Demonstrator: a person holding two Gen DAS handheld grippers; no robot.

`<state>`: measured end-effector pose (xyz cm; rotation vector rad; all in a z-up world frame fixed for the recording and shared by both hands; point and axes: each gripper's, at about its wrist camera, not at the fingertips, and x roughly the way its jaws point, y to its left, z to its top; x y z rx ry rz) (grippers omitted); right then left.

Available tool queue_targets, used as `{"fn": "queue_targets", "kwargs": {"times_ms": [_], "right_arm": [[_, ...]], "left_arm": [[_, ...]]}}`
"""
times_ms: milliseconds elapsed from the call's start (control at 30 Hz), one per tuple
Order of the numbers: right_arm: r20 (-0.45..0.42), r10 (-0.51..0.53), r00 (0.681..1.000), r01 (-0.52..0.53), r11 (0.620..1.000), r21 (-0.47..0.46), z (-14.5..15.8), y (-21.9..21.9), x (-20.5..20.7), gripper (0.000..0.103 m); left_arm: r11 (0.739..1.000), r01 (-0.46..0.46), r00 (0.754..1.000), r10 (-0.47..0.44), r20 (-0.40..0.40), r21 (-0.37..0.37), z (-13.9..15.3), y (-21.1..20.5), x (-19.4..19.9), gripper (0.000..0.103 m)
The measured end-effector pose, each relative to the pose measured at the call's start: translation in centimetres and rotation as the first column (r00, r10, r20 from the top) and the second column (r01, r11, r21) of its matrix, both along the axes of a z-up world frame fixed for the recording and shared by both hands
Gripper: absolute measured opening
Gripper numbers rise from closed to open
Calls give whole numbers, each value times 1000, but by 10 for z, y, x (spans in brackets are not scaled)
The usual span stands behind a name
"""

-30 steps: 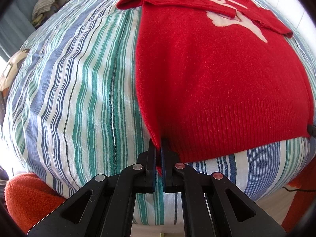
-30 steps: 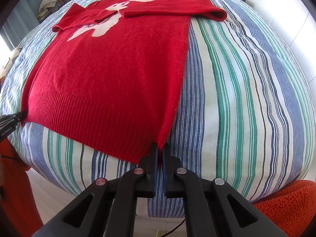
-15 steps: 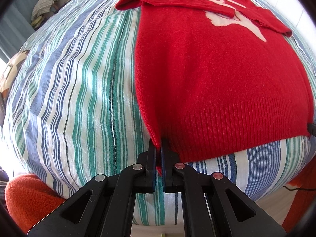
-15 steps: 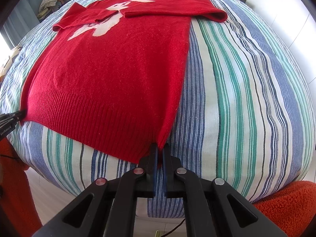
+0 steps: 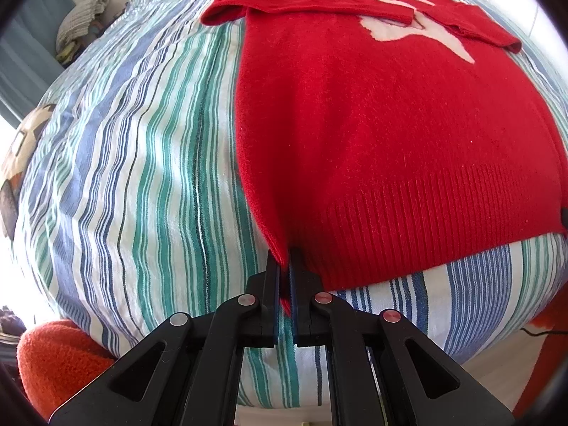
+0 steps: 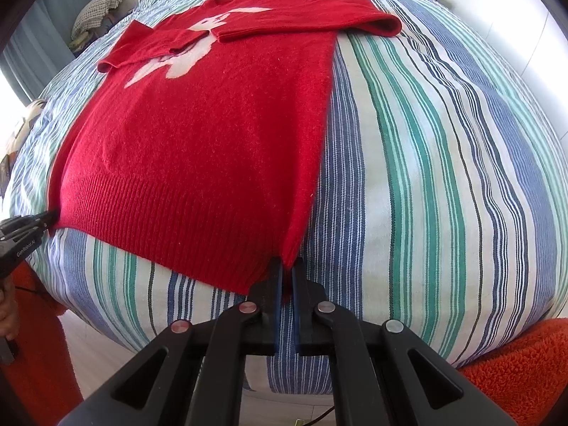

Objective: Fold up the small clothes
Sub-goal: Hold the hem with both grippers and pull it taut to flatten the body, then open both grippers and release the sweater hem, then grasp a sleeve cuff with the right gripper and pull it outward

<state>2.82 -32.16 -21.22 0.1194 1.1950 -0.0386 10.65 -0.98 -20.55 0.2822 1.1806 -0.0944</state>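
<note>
Pinching only thin hem corners at lower centre, both clamped grippers, left and right, risk losing the sweater when lifting.

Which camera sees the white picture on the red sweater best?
The right wrist view. There the white picture on the red sweater spreads wider, though the folded sleeves cross it. The left wrist view shows the same picture nearer the top edge, squashed, and also crossed by a sleeve.

Black linkage tool, silver rivets, fuzzy orange sleeves
</note>
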Motion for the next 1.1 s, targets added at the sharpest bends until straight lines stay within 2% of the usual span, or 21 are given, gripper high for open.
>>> {"fn": "queue_targets", "kwargs": {"times_ms": [100,167,200,233,267,300,333,367,467,533,600,700,767,800,867,900,967,1033,1067,1100], "right_arm": [[2,4,1000,-4,1000,-1,3,2,-1,6],[0,2,1000,-2,1000,7,4,0,-4,8],[-3,-1,1000,1,1000,13,6,-2,-6,9],[-6,-5,1000,5,1000,17,7,-4,-8,13],[-9,-8,1000,8,1000,19,8,-5,-11,19],[-13,-12,1000,12,1000,17,9,-6,-14,24],[-23,-19,1000,19,1000,14,10,-7,-17,35],[-42,-29,999,30,999,16,11,-11,-20,47],[-89,-78,993,80,997,12,19,-24,-32,52],[-65,-108,992,107,994,-18,36,-37,-34,52],[-9,-91,996,90,992,-84,62,-47,-20,54],[87,24,996,-10,987,-160,99,-45,26,62],[162,159,974,-125,971,-203,115,-26,64,67],[190,238,952,-195,956,-219,117,-12,83,69],[219,380,899,-334,917,-218,111,17,119,70],[223,440,870,-392,891,-227,102,32,136,70],[202,513,834,-448,845,-292,78,60,163,70],[164,538,827,-462,816,-346,51,81,188,68],[132,529,838,-453,810,-371,36,85,201,63],[107,509,854,-438,814,-382,24,83,212,50]], "left_arm": [[1000,-11,1000,11,-1,-11,2,1,-2,7],[999,-26,1000,26,-10,-24,6,7,-5,14],[999,-36,999,36,-12,-28,7,10,-7,23],[999,-45,999,45,-11,-26,9,13,-9,37],[998,-56,998,56,-11,-19,10,16,-11,44],[998,-66,998,66,-15,-16,12,19,-13,56],[997,-73,997,73,-26,-21,12,23,-15,61],[996,-78,996,76,-44,-35,13,26,-17,62],[993,-103,992,98,-81,-65,19,37,-30,62],[986,-127,992,124,-39,-106,33,48,-42,62],[977,-163,985,170,36,-140,50,59,-47,63],[953,-236,955,263,137,-189,66,76,-40,69],[936,-278,933,317,170,-218,68,86,-33,69],[931,-290,925,333,184,-222,67,92,-31,69],[928,-319,916,355,190,-193,60,96,-28,69],[924,-333,916,365,167,-189,57,99,-25,69],[913,-348,916,379,133,-211,54,110,-26,69],[911,-357,913,387,130,-204,54,115,-29,69],[911,-358,913,387,129,-202,54,115,-28,69],[910,-361,913,389,124,-203,52,114,-28,69]]}}
